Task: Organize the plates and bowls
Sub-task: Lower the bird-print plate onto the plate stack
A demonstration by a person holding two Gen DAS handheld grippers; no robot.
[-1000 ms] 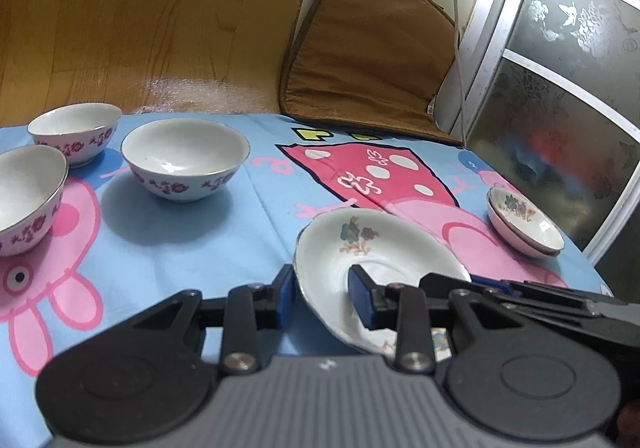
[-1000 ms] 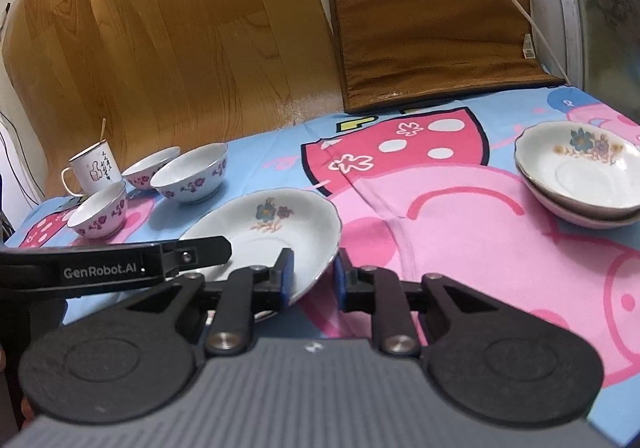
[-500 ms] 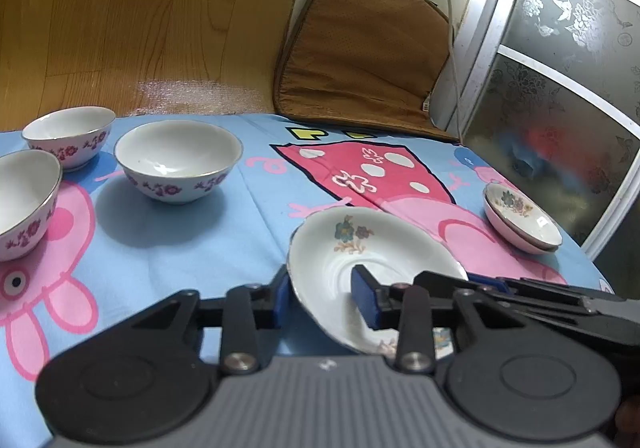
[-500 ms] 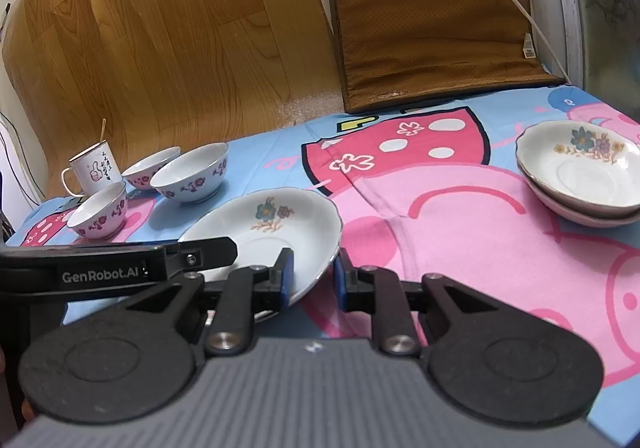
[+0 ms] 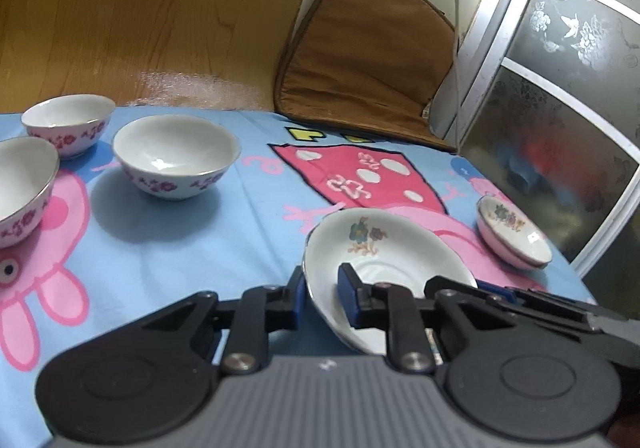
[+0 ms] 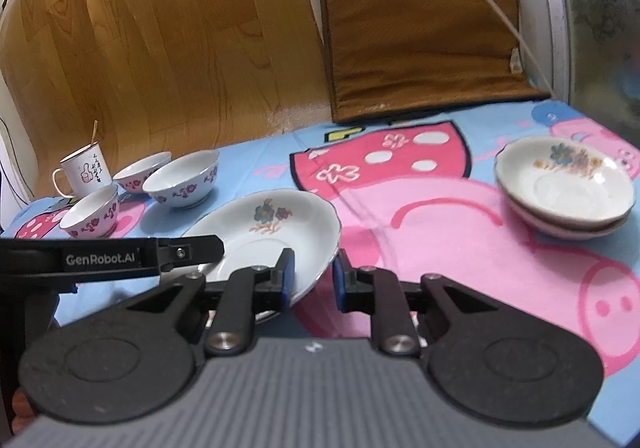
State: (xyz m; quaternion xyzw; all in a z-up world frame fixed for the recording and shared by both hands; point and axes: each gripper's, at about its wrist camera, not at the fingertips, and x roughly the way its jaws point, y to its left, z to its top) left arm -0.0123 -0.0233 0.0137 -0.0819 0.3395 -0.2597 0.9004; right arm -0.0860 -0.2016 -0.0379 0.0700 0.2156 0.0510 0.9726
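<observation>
A white plate with a flower print (image 5: 380, 248) (image 6: 264, 232) sits low over the cartoon tablecloth (image 5: 168, 248), held at two rims. My left gripper (image 5: 322, 288) has its jaws closing tight on the plate's left rim, one pad inside and one outside. My right gripper (image 6: 313, 276) is shut on the opposite rim in the same way. A left gripper finger (image 6: 192, 250) reaches over the plate from the left. Two matching plates stand stacked (image 6: 564, 188) (image 5: 514, 236) at the right. Three flowered bowls (image 5: 176, 156) (image 6: 184, 180) stand apart at the left.
A white mug with a spoon (image 6: 86, 168) stands behind the bowls at the far left. A brown cushion (image 6: 420, 32) leans on the wall at the back. A frosted sliding door (image 5: 560, 108) borders the right edge of the cloth.
The left gripper's pads have drawn together onto the plate's rim. The right gripper and the plate have stayed where they were.
</observation>
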